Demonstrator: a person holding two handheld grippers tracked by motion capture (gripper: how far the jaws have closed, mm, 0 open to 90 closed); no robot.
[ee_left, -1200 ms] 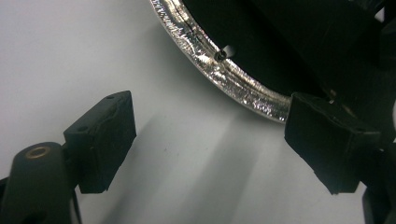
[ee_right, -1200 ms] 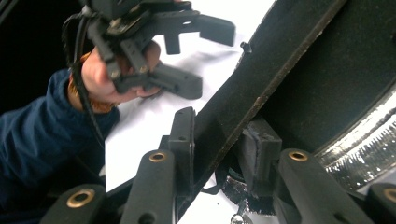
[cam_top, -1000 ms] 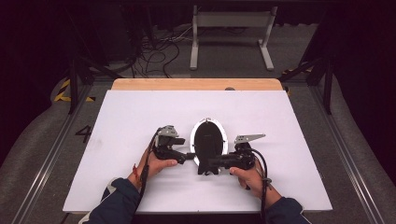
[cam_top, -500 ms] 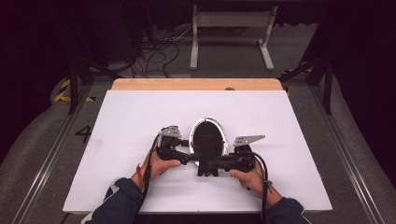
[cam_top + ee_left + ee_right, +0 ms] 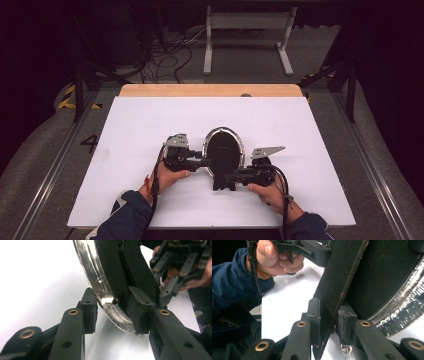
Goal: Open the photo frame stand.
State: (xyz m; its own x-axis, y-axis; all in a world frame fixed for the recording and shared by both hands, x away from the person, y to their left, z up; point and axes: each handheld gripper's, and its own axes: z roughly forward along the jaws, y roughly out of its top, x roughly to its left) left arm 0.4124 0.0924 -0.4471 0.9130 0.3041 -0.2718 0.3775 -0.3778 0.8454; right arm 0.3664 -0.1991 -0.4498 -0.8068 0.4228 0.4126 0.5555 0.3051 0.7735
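We hold an oval frame [image 5: 224, 155] face down near the centre of the high view, on the white table [image 5: 150, 120]. Over the last second it has barely moved; our hands have crept slightly lower in the frame. This suggests the grips are settling before we work the stand.

The left hand-held gripper [image 5: 206, 161] straddles the frame's silver rim [image 5: 100, 290], jaws half open and one pad apart from it. The right hand-held gripper [image 5: 231, 177] has closed narrowly on the black easel stand [image 5: 337, 290] at the back.

The frame's front is hidden against the table, and we cannot make out the stand's hinge.
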